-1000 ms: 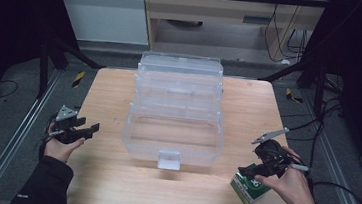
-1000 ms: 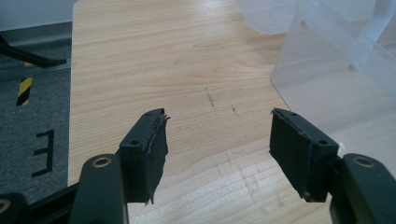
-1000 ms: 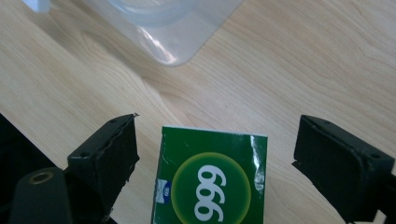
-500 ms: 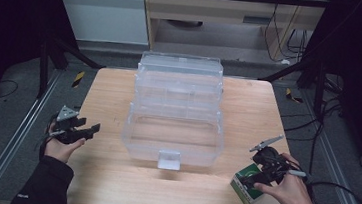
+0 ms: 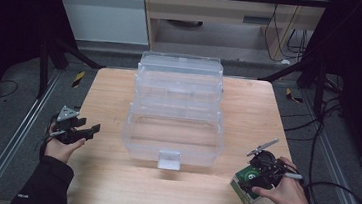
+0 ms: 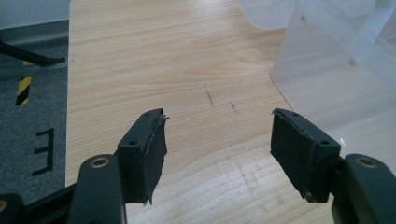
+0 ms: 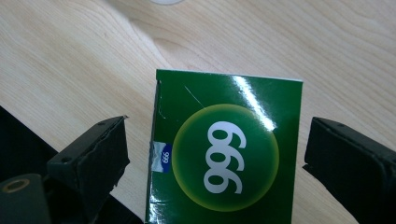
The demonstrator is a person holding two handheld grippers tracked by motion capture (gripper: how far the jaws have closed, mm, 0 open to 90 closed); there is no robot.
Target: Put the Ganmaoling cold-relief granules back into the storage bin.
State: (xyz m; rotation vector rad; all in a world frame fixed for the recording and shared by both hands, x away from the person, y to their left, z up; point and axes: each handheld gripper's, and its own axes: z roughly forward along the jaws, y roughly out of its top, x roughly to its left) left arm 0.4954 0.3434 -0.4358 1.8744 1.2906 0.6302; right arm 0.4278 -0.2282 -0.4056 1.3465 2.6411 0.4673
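Straddling green "999" box (image 7: 224, 154): R tongs (image 7: 215, 158)

Left hand-held gripper (image 6: 217, 140): I see my two black jaws rising from 6 o'clock, spread wide apart, nothing between them.
Pads: worn and frayed at the edges, the one at 7 o'clock more so.
Tabletop (image 6: 154, 60): pale wood under the jaws, small dark scuffs near centre.
Clear plastic box (image 6: 336, 60): at 2 o'clock, apart from my jaws.
Floor (image 6: 28, 107): grey, at 9 o'clock, with a yellow-black stripe.
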